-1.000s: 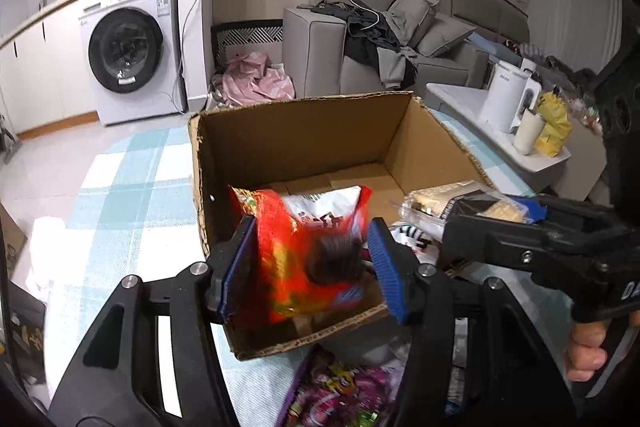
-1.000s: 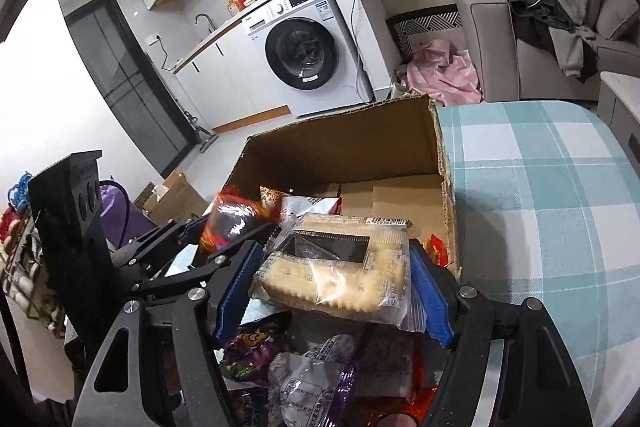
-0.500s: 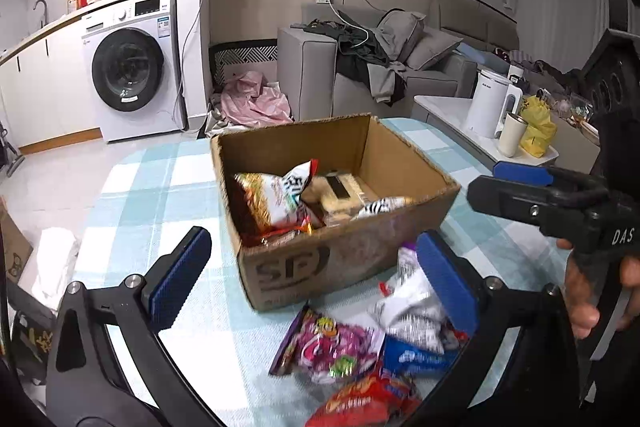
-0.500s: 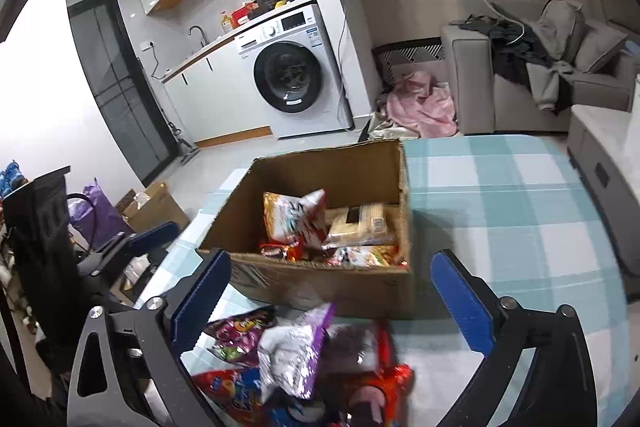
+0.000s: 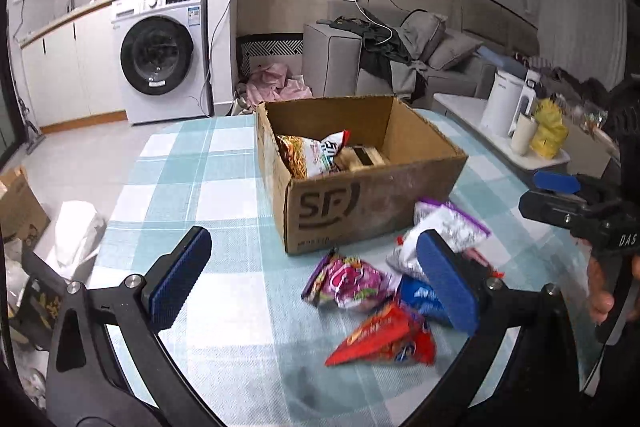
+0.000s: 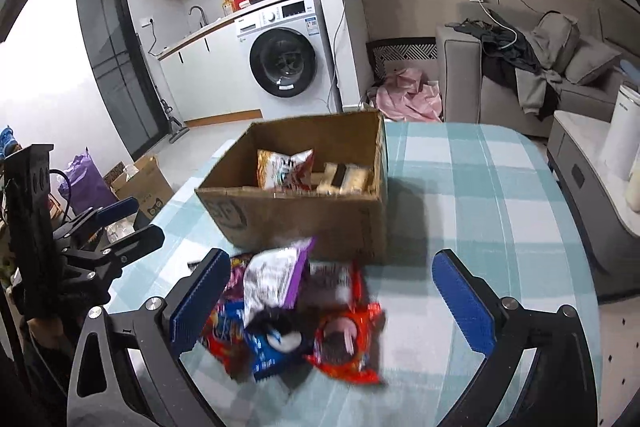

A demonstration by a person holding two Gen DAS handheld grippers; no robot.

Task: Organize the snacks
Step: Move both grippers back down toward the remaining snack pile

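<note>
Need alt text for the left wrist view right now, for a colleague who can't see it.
An open cardboard box holding two snack packets sits on a checked tablecloth, with loose snack bags piled in front. The left gripper is open and empty; the right gripper shows at right.

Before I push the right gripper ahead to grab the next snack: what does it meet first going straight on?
Probably the snack pile: the right gripper, open and empty, points at the white and purple packet lying before the cardboard box. Depth is uncertain.

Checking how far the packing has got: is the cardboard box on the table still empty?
No. The cardboard box already holds an orange chip bag and a cracker pack, while more snacks lie on the tablecloth in front.
</note>
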